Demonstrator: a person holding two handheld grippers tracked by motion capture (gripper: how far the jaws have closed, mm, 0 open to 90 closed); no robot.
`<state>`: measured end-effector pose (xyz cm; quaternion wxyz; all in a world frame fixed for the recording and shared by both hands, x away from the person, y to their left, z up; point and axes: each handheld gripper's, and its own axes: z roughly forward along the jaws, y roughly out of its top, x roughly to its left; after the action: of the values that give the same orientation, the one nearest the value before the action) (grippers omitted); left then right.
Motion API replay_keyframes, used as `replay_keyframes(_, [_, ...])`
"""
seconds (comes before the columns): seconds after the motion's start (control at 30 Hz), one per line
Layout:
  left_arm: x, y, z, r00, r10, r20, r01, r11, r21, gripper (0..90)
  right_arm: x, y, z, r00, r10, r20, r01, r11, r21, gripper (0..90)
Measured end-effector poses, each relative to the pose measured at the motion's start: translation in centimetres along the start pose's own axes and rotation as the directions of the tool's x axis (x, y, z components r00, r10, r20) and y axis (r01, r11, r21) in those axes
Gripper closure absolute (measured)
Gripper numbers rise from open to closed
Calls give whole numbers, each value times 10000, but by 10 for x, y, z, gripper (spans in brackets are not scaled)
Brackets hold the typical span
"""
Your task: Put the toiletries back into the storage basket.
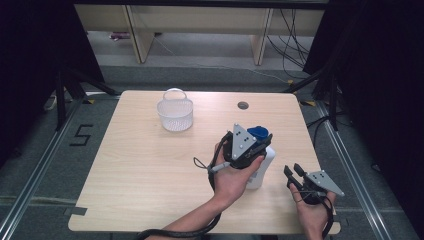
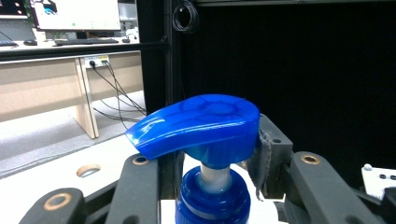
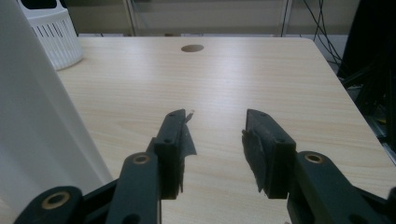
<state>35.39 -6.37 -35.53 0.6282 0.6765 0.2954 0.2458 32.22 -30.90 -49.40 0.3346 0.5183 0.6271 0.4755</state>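
A white pump bottle [image 1: 261,170] with a blue pump head [image 1: 259,132] stands upright on the right part of the wooden table [image 1: 145,170]. My left gripper [image 1: 257,144] is shut on the bottle's blue collar just under the pump head [image 2: 201,123], one jaw on each side of the neck [image 2: 212,179]. Near the table's front right corner my right gripper [image 1: 295,171] is open with nothing between its fingers. In the right gripper view the same gripper [image 3: 217,123] hovers over bare wood, with the bottle's white body [image 3: 37,130] close on the left.
A white mesh basket [image 1: 175,114] with a thin handle stands at the back of the table, left of centre. A round cable hole [image 1: 243,105] lies near the far edge. Black curtains hang on both sides, and cables trail on the floor behind.
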Motion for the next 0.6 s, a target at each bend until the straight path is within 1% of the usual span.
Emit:
replay_keyframes(0.1, [1, 0, 0, 10000, -13, 74, 13, 10000, 24, 598, 0, 0, 0, 10000, 58, -1, -58, 10000, -53, 594])
replay_keyframes(0.13, [2, 1, 0, 9999, -37, 95, 36, 10000, 50, 599, 1, -1, 1, 9999, 149, -40, -149, 9999, -34, 594])
replay_keyframes(0.17, [2, 1, 0, 9999, -32, 117, 31, 10000, 68, 599, 1, 0, 0, 9999, 130, -68, -130, 9999, 59, 594])
replay_keyframes(0.27, [5, 2, -1, 9998, -78, 170, 75, 9998, 161, 599, 0, -1, 1, 10000, 91, 17, -91, 9999, -53, 592])
replay_keyframes(0.33, [6, 3, -2, 9998, -74, 192, 71, 9998, 181, 599, 3, -1, 0, 9991, 415, 39, -415, 9991, -3, 592])
replay_keyframes(0.4, [8, 3, -3, 9998, -89, 162, 85, 9997, 209, 599, 0, -1, 1, 9999, 115, 34, -115, 9999, -47, 592])
replay_keyframes(0.43, [10, 4, -4, 9999, -17, 126, 14, 9998, 217, 600, 0, -1, 1, 9999, 116, 93, -116, 9999, 26, 592])
replay_keyframes(0.5, [12, 5, -6, 10000, -18, 69, 17, 9998, 196, 600, 0, -1, 0, 9999, 121, 97, -122, 9999, 118, 591])
replay_keyframes(0.53, [14, 6, -7, 10000, 25, 74, -26, 9999, 171, 599, 0, -1, 1, 9999, 117, 102, -117, 9999, -12, 591])
replay_keyframes(0.57, [15, 7, -9, 10000, 26, 38, -26, 9999, 140, 599, 0, -1, 2, 9999, 106, -70, -106, 9999, -19, 591])
replay_keyframes(0.6, [17, 9, -10, 10000, 83, 30, -83, 9999, 106, 599, 0, -1, 2, 10000, 70, -9, -70, 10000, -28, 591])
